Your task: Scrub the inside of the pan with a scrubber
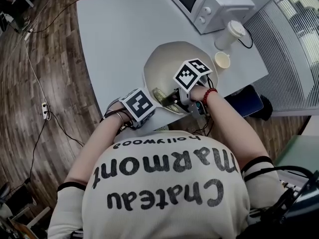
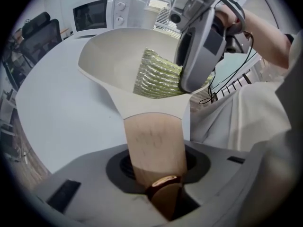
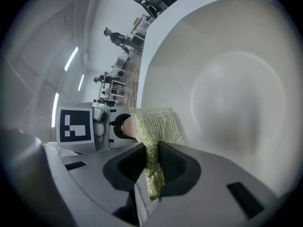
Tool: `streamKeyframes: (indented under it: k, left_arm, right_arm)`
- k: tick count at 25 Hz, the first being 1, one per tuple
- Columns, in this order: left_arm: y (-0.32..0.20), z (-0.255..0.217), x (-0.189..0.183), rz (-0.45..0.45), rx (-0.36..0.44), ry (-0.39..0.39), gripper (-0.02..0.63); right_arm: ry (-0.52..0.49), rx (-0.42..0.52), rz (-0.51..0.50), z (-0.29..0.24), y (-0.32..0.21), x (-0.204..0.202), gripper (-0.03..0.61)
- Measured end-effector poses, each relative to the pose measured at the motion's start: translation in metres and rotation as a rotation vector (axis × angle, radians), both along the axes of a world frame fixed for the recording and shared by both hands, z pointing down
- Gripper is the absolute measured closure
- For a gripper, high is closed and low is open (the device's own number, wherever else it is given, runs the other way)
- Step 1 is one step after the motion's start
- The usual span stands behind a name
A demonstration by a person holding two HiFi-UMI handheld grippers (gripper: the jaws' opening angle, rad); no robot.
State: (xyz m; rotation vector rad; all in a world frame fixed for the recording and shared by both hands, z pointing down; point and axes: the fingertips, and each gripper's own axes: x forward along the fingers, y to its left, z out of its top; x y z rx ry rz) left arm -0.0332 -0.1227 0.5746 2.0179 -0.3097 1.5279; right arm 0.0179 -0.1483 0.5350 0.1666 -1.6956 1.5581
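Note:
A cream pan (image 1: 169,59) sits on the grey table close to the person's body, and its wooden handle (image 2: 154,145) points toward them. My left gripper (image 2: 158,174) is shut on that handle, just behind where it meets the pan's bowl (image 2: 113,60). A green-gold mesh scrubber (image 3: 156,124) is pinched between the jaws of my right gripper (image 3: 151,160). In the left gripper view the scrubber (image 2: 154,77) lies against the pan's inner wall on the handle side. The pan's smooth inside (image 3: 227,93) fills the right gripper view.
A white microwave (image 1: 209,4) stands at the table's far right corner. A lidded paper cup (image 1: 230,34) and a small open cup (image 1: 222,59) are just right of the pan. A dark chair (image 1: 246,101) is beyond the table's right edge. Cables run over the wooden floor at left.

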Motion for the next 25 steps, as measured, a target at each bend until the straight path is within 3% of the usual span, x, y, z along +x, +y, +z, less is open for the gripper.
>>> streamKeyframes:
  k: [7,15,21,25]
  left_arm:
    - [0.006,-0.001,-0.002,0.002,-0.021,0.014,0.467]
    - [0.0,0.0,-0.002,0.011,0.003,0.008,0.466]
    - [-0.006,0.001,-0.008,0.021,0.028,-0.019,0.466]
    - [-0.007,0.0,-0.008,0.044,0.04,-0.02,0.465]
  right_arm:
    - [0.081,-0.012,-0.061,0.002,0.016,0.022,0.509]
    - [0.497,0.133,-0.322,0.031,0.009,0.109,0.511]
    - [0.673,0.238,-0.406,0.036,-0.015,0.15,0.512]
    - [0.849,0.325,-0.496,0.03,-0.037,0.18,0.512]
